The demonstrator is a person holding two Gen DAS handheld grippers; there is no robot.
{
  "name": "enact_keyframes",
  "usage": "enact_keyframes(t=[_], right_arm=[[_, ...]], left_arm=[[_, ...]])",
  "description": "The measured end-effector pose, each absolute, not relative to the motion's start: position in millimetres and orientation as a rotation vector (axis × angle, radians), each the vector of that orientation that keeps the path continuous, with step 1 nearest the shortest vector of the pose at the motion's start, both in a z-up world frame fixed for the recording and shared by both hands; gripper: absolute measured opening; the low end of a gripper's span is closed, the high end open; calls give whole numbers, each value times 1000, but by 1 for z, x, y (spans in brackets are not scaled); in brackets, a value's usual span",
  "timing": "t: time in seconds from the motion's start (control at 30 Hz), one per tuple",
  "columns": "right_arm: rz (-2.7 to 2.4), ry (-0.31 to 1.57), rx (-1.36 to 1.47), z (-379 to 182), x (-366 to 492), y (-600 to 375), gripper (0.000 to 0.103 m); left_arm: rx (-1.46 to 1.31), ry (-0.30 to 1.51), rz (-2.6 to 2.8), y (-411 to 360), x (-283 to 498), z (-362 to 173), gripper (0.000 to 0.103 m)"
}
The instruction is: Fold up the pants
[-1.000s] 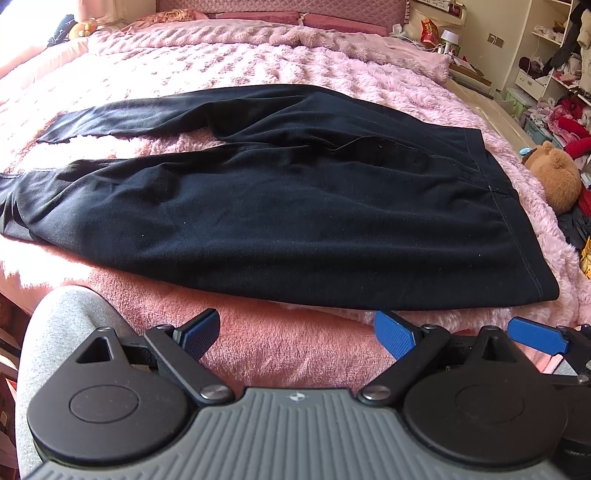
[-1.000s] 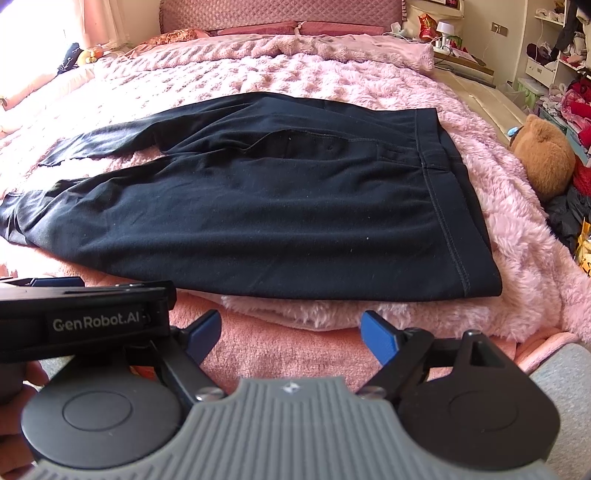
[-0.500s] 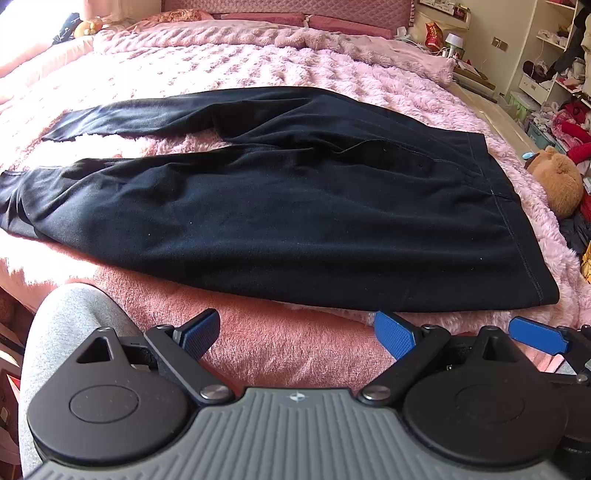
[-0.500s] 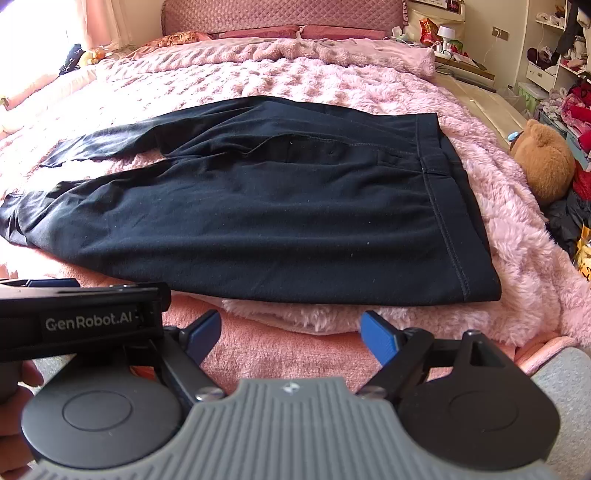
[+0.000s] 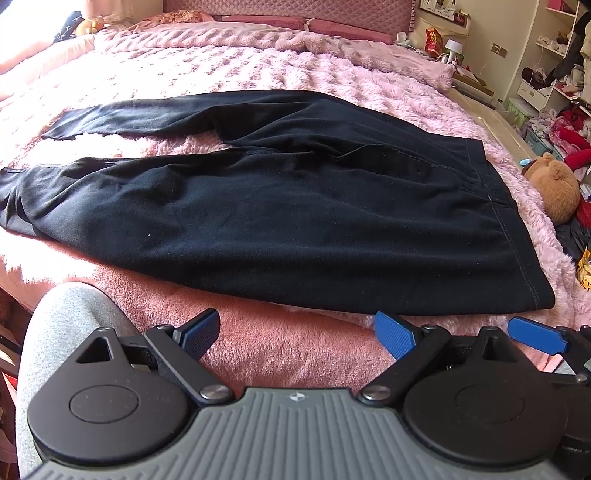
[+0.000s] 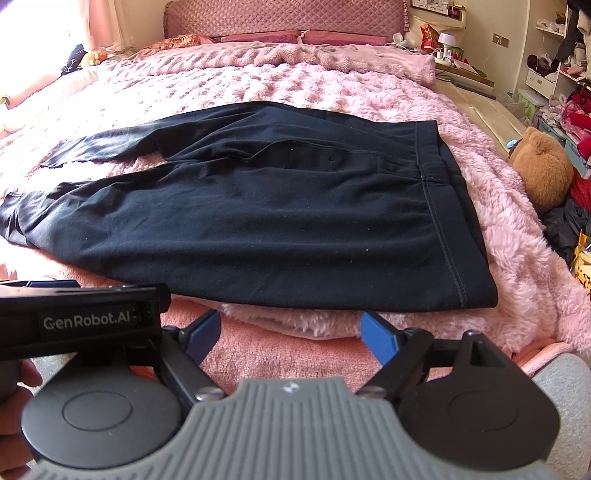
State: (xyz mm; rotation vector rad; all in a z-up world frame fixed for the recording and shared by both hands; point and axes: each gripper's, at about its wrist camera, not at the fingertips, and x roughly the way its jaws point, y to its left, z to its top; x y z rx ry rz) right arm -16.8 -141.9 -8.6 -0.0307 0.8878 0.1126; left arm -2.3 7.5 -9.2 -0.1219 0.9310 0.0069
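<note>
Black pants (image 5: 295, 206) lie spread flat on the pink fluffy bed, waistband to the right, both legs running left with a gap between them. They also show in the right wrist view (image 6: 266, 221). My left gripper (image 5: 297, 332) is open and empty, held low at the near bed edge, short of the pants' near hem. My right gripper (image 6: 291, 332) is open and empty, also just short of the near hem, closer to the waistband corner (image 6: 476, 295). The left gripper's body (image 6: 85, 321) shows at the left of the right wrist view.
A pink fluffy blanket (image 5: 258, 66) covers the bed, headboard (image 6: 288, 16) at the back. A brown teddy bear (image 6: 543, 166) lies at the right bed edge. Cluttered shelves and clothes (image 5: 561, 74) stand at the far right. My grey-trousered knee (image 5: 62, 332) is at lower left.
Both views have tilted slightly so the pants sit lower in frame; the pants have not moved and both grippers stay open.
</note>
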Motion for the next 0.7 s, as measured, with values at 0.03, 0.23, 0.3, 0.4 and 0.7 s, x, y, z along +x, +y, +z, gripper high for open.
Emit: enact_keyframes(t=[0.03,0.23,0.3,0.4,0.7], right_arm=[[114,887,-31,-9,-17,-142,79],[117,888,-30,-9,-17,-142,79],[117,890,-30,-9,-16,-142,79],[116,891,-32,-9,-16,-142,79],[112,901,-36,-13,-15,-141,79]], left_arm=[[-123,931,8,8,-2,-9,103],[-121,931,10,8,-2,-9,103],[-122,932,10,8,-2,-9,103],[-123,934,13,8,-1,-10,103],[-117,942,27,6,0,-13,103]])
